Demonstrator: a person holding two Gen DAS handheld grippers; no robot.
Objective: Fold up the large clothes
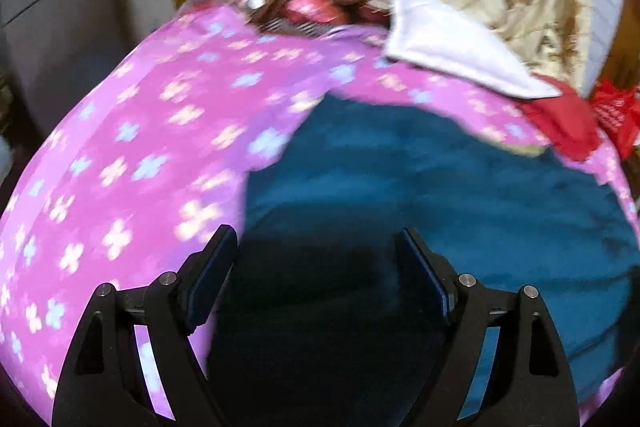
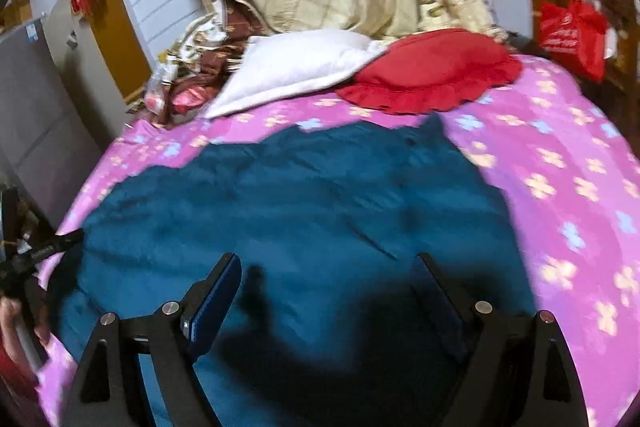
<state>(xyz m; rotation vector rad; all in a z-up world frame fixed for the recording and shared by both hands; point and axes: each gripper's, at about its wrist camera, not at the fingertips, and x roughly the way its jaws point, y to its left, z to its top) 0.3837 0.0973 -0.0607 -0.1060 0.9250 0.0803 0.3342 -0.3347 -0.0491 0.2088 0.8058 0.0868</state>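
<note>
Both tools, left tool [image 1: 316, 247] and right tool [image 2: 328, 273], gaping, empty, above blurred teal garment [image 2: 304, 195], hem cut off.

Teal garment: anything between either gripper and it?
Nothing visible. The teal garment lies spread on the pink floral sheet; left gripper and right gripper hover open above it, nothing between their fingers.

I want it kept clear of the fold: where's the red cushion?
Right wrist view, upper centre-right: the red cushion lies on the pink sheet beyond the blue garment, overlapping the white pillow.
</note>
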